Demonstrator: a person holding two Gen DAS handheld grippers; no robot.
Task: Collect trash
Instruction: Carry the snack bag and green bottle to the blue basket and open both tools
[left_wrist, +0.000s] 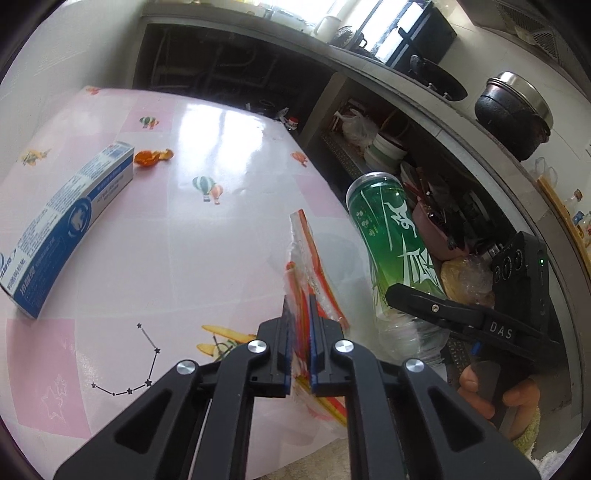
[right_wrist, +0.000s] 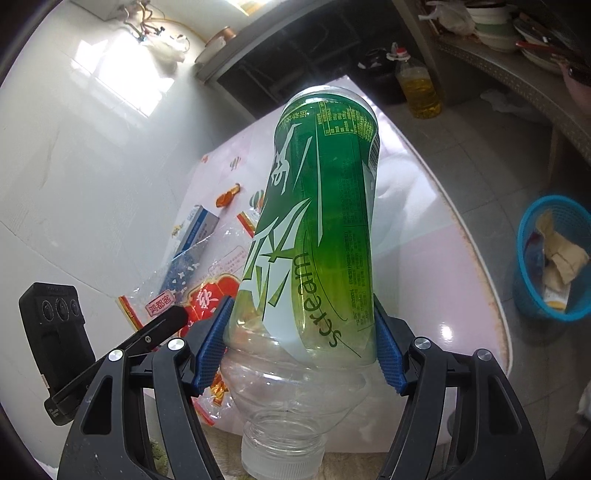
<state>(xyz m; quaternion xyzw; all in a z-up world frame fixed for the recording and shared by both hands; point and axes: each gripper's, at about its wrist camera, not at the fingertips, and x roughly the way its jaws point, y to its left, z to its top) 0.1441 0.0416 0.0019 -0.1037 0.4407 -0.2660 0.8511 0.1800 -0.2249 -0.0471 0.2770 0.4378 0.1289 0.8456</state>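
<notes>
My left gripper (left_wrist: 298, 306) is shut on a crumpled clear plastic wrapper (left_wrist: 314, 266) with red and orange print, held just above the pink table (left_wrist: 221, 140). My right gripper (right_wrist: 303, 332) is shut on a green-labelled, empty plastic bottle (right_wrist: 325, 221), whose capless neck points back toward the camera. In the left wrist view that bottle (left_wrist: 391, 236) hangs off the table's right edge. The wrapper (right_wrist: 207, 291) shows left of the bottle in the right wrist view. A blue and white toothpaste box (left_wrist: 70, 221) and a piece of orange peel (left_wrist: 153, 157) lie on the table.
A blue plastic basket (right_wrist: 524, 229) holding paper scraps stands on the tiled floor right of the table. Shelves with bowls (left_wrist: 384, 147) and a black pot (left_wrist: 517, 110) run along the right. An oil jug (right_wrist: 419, 88) stands on the floor beyond the table.
</notes>
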